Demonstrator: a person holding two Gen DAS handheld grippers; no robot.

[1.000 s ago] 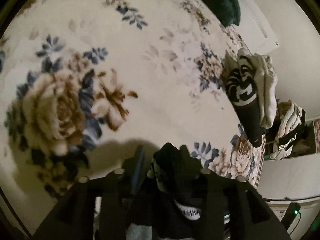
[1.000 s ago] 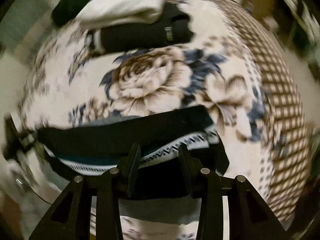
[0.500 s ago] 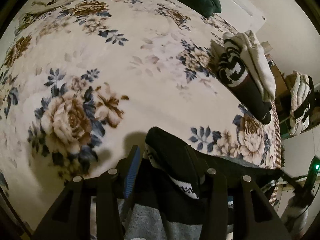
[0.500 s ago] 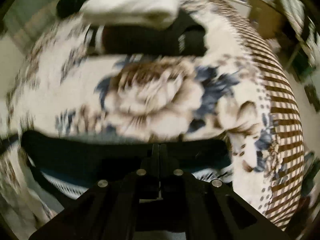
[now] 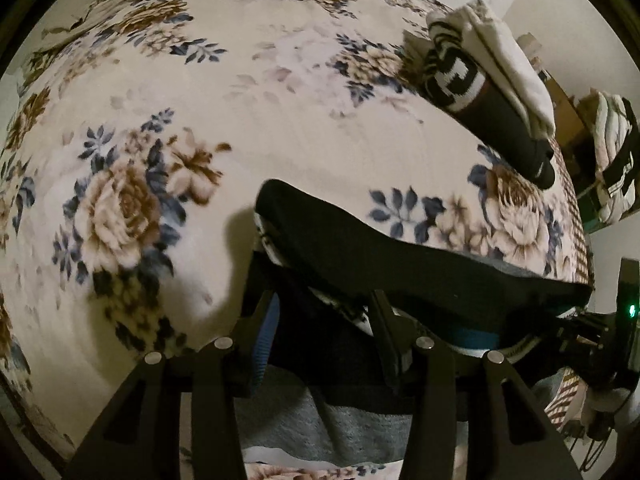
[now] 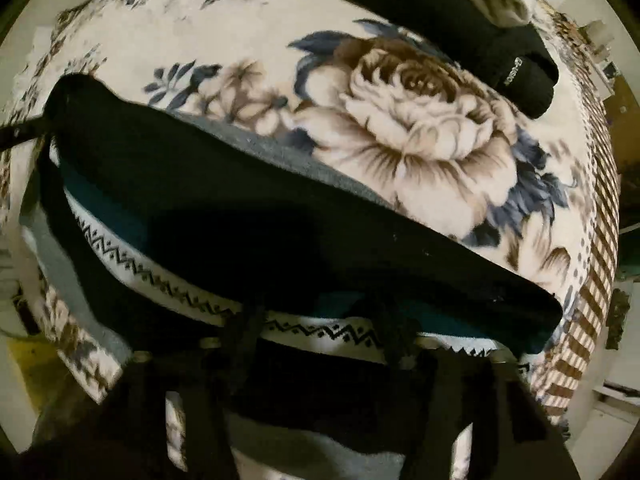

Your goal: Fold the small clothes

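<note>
Between the left gripper's (image 5: 324, 312) part-open jaws sits a fold of one black patterned sock (image 5: 400, 256) on the floral blanket (image 5: 240, 100). Right gripper (image 6: 320, 320) hovers over it, jaws opening, grip unclear. Two folded socks (image 5: 488, 92) lie well apart.

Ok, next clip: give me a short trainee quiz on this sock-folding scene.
1. True or false: the blanket is plain white.
2. The near sock has a white band printed with: A zigzags, B dots, C stars.
3. In the far pile, what colour is the sock lying on the black one?
Key: 1 false, it is floral; 2 A; 3 white.
</note>
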